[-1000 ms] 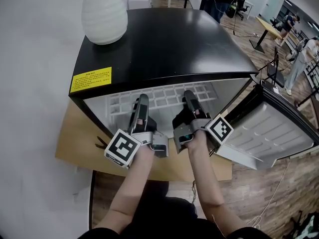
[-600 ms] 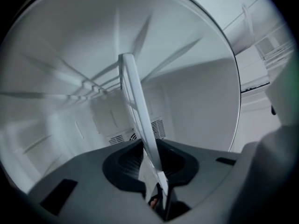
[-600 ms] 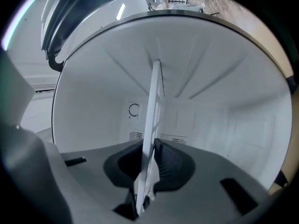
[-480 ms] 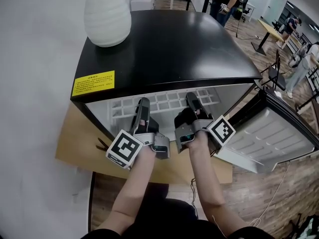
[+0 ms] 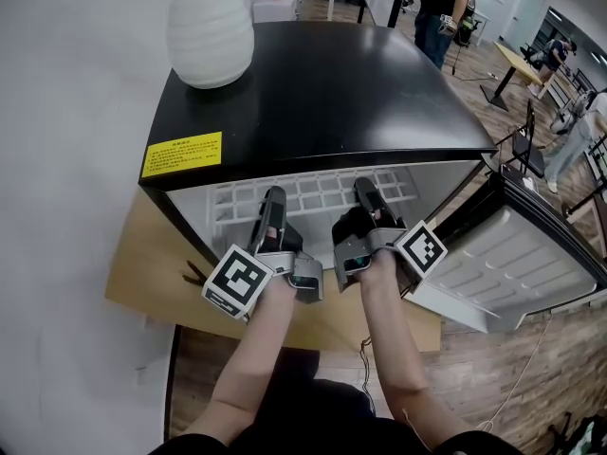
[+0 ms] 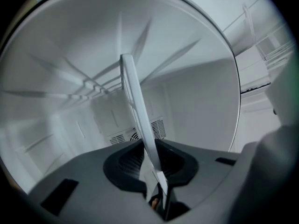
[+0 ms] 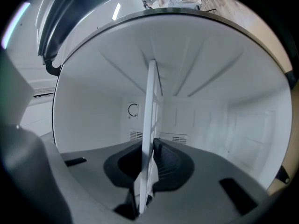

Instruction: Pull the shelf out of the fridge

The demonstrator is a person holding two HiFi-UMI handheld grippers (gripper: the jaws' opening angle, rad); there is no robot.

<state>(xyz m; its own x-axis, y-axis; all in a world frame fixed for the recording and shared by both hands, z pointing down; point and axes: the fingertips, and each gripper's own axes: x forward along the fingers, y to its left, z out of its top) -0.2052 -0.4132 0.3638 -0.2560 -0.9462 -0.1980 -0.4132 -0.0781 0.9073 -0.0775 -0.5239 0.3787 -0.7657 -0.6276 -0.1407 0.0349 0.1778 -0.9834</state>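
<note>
The white shelf [image 5: 313, 195] sits inside the open fridge [image 5: 313, 83], just under its black top. The left claw [image 5: 273, 199] and the right claw [image 5: 364, 190] reach in side by side, near each other. Both have just been closing, and each is now clamped on the shelf's front edge, which runs between its jaws.

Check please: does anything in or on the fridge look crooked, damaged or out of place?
Nothing stands out. The shelf sits straight in the fridge; left claw and right claw have just closed on its front edge. The vase stands upright on top.
</note>
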